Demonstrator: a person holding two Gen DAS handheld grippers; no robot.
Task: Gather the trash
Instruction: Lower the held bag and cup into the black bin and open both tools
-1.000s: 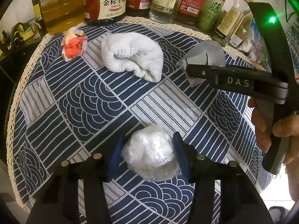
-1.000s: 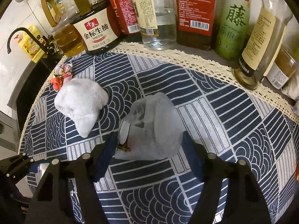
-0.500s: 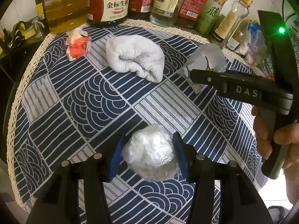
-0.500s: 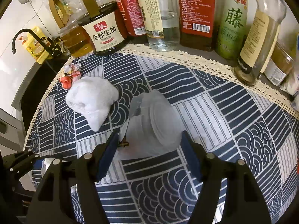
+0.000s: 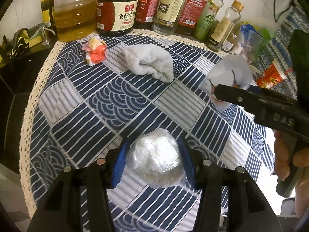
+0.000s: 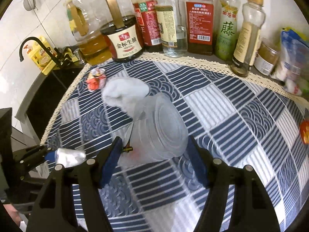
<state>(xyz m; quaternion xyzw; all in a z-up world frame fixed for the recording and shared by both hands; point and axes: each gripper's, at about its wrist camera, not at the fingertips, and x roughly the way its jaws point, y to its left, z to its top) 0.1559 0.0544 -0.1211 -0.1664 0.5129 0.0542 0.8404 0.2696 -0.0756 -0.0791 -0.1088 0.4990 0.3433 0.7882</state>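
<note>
Two grips live, both loaded, so job now is carry w/o dropping. Nearest me, left gripper (image 5: 152, 166) is clamped on the crumpled plastic wad (image 5: 155, 160); blue pads (image 5: 118, 166) press both flanks, wad looks lifted off the cloth. It's soft, springy stuff imo, so I'd keep squeeze constant and not tilt further. Right gripper (image 6: 154, 154) has the frosted plastic cup (image 6: 160, 129) between its jaws, cup lying on its side, base toward cam; left pad (image 6: 112, 156) touches the rim end, right pad contact is harder to read, but cup hangs clear of the tablecloth (image 6: 231, 116), so I read it as held. Thin wall prob dents, so no extra clamp, and move slow bc the grip looks marginal. Farther out, still on the cloth: white towel (image 5: 150, 63) mid-table, and far left the red-and-white wrapper (image 5: 95, 51), next trash after these. Bottles (image 5: 119, 13) line the far edge; keep clear. No bin in view, can't tell where to drop.
</note>
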